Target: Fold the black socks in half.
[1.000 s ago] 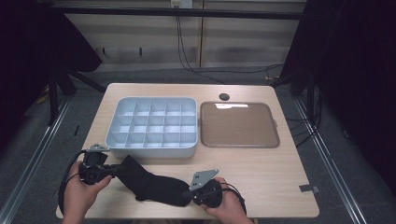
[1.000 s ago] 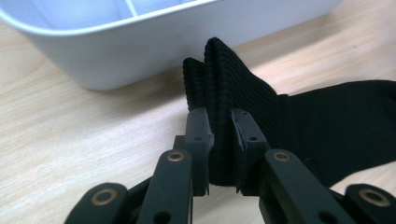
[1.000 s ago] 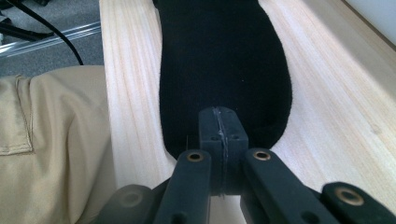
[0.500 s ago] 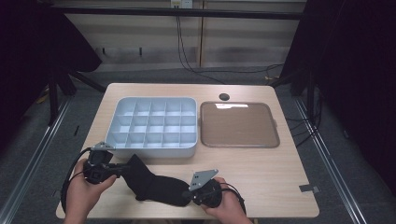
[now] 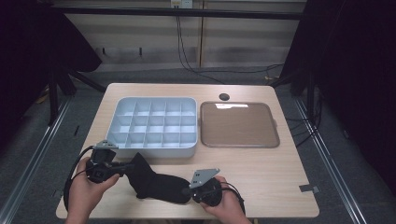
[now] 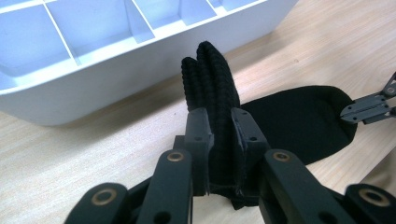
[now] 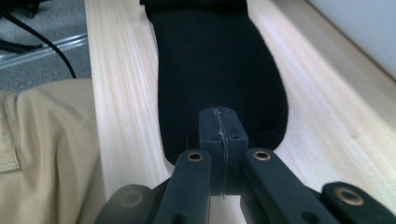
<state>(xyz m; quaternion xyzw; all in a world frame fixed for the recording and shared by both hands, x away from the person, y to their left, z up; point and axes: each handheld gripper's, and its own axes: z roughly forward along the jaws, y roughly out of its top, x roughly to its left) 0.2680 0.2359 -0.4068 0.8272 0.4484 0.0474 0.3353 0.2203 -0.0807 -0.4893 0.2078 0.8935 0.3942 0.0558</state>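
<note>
Holding: black sock (image 5: pixel 156 183), front of bench (image 5: pixel 261 163)
Long axis: left to right between both hands
Left fingers (image 6: pixel 219 128): clamped on ribbed cuff
Right fingers (image 7: pixel 218 126): pinched shut on toe
Nearest tray (image 5: pixel 154 148): left hand

A black sock (image 5: pixel 156 184) lies on the wooden table (image 5: pixel 261 172), near the front edge. It is soft and dark, with ribbed lines at its open end. That ribbed end (image 6: pixel 212 93) is folded over and stands up, close to the white box with little compartments (image 5: pixel 156 126) but not touching it. The rest of the sock lies flat and stretched out. Its rounded toe end (image 7: pixel 219 70) rests flat on the wood.
</note>
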